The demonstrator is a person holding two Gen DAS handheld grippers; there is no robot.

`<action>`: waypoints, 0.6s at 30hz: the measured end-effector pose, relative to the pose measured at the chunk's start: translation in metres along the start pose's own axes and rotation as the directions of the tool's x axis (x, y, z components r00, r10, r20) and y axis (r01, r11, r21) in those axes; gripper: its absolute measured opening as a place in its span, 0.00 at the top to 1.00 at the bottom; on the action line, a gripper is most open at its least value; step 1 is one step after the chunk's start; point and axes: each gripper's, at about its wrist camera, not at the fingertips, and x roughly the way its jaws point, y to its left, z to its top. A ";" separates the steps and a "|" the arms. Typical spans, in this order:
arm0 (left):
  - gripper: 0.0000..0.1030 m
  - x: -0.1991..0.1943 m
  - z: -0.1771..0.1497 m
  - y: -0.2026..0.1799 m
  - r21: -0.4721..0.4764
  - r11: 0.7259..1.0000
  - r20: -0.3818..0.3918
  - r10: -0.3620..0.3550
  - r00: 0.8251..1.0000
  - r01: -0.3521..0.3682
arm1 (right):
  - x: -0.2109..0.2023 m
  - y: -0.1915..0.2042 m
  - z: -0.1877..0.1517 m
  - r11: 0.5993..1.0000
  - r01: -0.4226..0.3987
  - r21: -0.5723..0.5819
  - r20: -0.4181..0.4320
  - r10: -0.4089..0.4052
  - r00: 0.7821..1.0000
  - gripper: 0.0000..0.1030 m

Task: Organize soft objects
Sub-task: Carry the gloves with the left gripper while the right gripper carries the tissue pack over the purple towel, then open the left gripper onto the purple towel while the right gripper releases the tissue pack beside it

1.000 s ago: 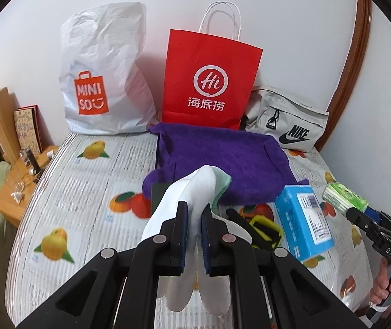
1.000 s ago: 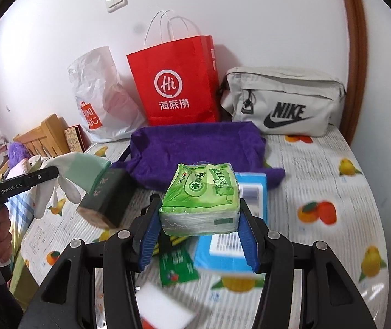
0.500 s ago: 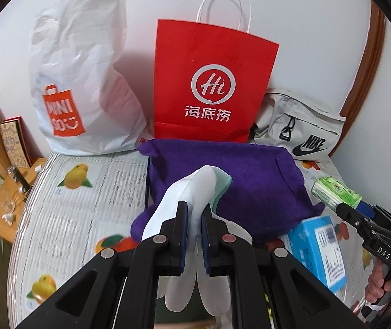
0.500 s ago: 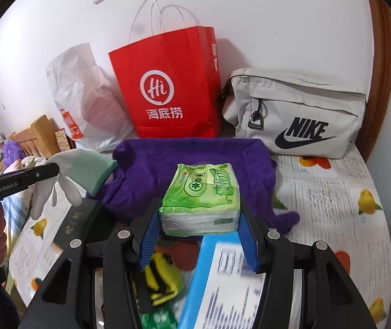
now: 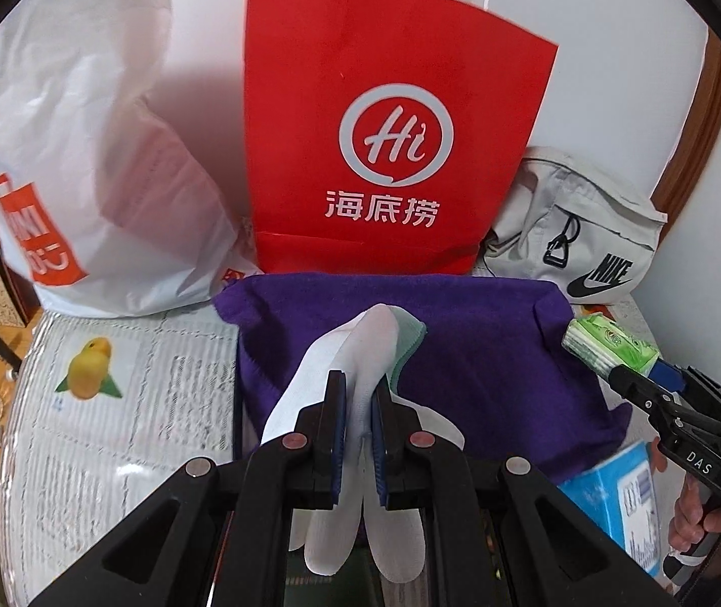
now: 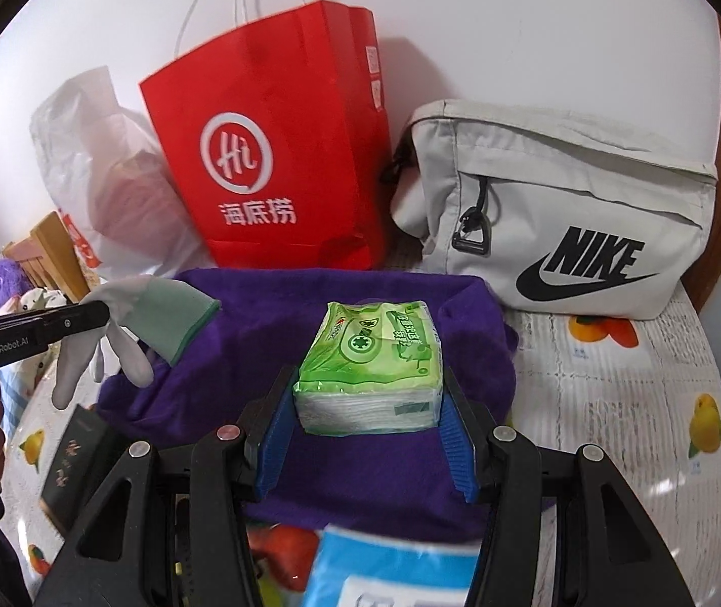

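My left gripper is shut on a white glove with a pale green cuff, held above the near left part of a purple towel. The glove hangs from that gripper at the left of the right wrist view. My right gripper is shut on a green tissue pack, over the middle of the purple towel. From the left wrist view the pack shows at the right, in the right gripper.
Against the white wall stand a white plastic bag, a red paper bag and a grey Nike pouch. A blue box and a dark box lie on the fruit-print tablecloth. A wooden chair is at left.
Both grippers have moved forward toward the bags and lower, each keeping its hold. The purple towel and bags loom larger; the blue box has slid toward the bottom edge.
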 end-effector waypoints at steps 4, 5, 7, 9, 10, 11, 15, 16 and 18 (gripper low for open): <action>0.91 0.017 0.006 -0.002 0.010 1.000 -0.033 -0.002 0.999 0.002 | 0.015 -0.008 0.003 1.000 0.008 0.003 -0.017 -0.008 1.000 0.49; 0.91 0.022 0.008 -0.003 0.008 1.000 -0.035 -0.005 0.999 0.005 | 0.018 -0.011 0.004 1.000 0.012 0.004 -0.021 -0.011 1.000 0.49; 0.91 0.029 0.012 -0.004 0.006 1.000 -0.042 -0.009 0.999 0.009 | 0.027 -0.015 0.005 1.000 0.028 0.002 -0.039 -0.028 0.999 0.49; 0.91 0.036 0.015 -0.004 0.003 1.000 -0.047 -0.009 0.999 0.009 | 0.032 -0.020 0.006 1.000 0.031 0.007 -0.044 -0.030 0.999 0.49; 0.91 0.040 0.017 -0.004 -0.049 0.999 -0.121 -0.021 0.992 0.015 | 0.035 -0.022 0.007 0.999 0.030 0.010 -0.047 -0.030 0.998 0.49; 0.91 0.045 0.018 -0.004 -0.056 0.998 -0.126 -0.024 0.992 0.017 | 0.037 -0.023 0.008 0.999 0.032 0.013 -0.051 -0.031 0.998 0.49; 0.91 0.061 0.017 -0.003 -0.079 0.997 -0.149 -0.029 0.988 0.017 | 0.052 -0.030 0.008 0.999 0.027 0.035 -0.093 -0.024 0.995 0.49; 0.91 0.064 0.016 -0.003 -0.080 0.997 -0.154 -0.029 0.988 0.017 | 0.055 -0.030 0.008 0.999 0.014 0.041 -0.106 -0.009 0.994 0.49; 0.91 0.069 0.015 -0.001 -0.081 0.997 -0.169 -0.014 0.985 0.000 | 0.057 -0.030 0.008 0.999 -0.006 0.043 -0.118 0.011 0.993 0.49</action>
